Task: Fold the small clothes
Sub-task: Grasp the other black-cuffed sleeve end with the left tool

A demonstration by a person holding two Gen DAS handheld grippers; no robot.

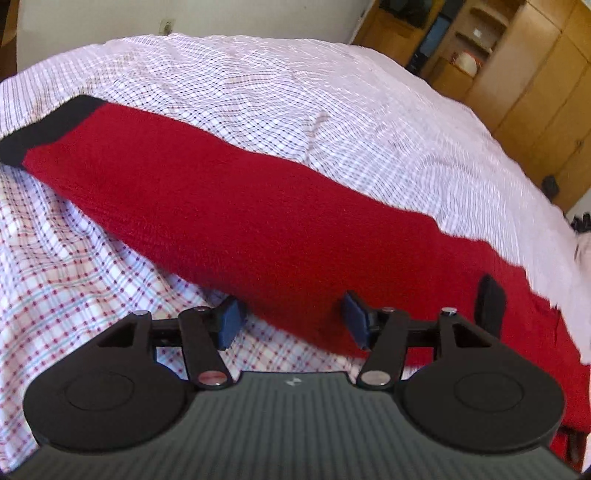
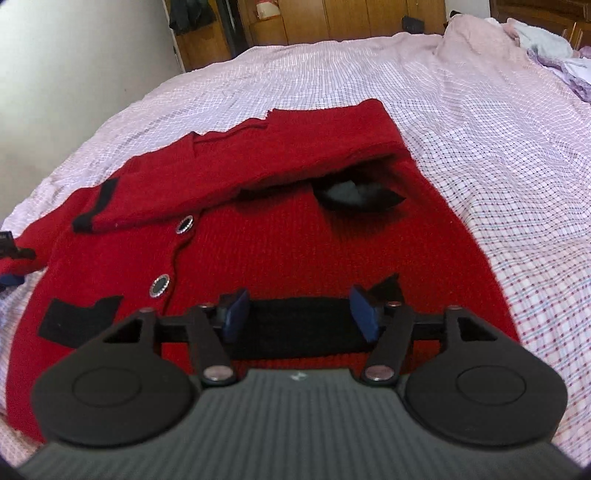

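Grippers, left [image 1: 293, 319] and right [image 2: 301, 314], gape empty above red cardigan [image 2: 288, 251].

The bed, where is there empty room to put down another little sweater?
Bare checked sheet lies right of the red cardigan, up to the pink pillow, and beyond its folded sleeve toward the wall. Over the cardigan it is crowded: both open grippers hover there.

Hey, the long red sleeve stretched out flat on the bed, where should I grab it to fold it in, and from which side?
Probably the black cuff at the far end of the sleeve. Come in low from the open bedsheet beyond it, one finger sliding under. It lies flat, and the cuff is the free end, so lifting there should carry the whole sleeve over the cardigan.
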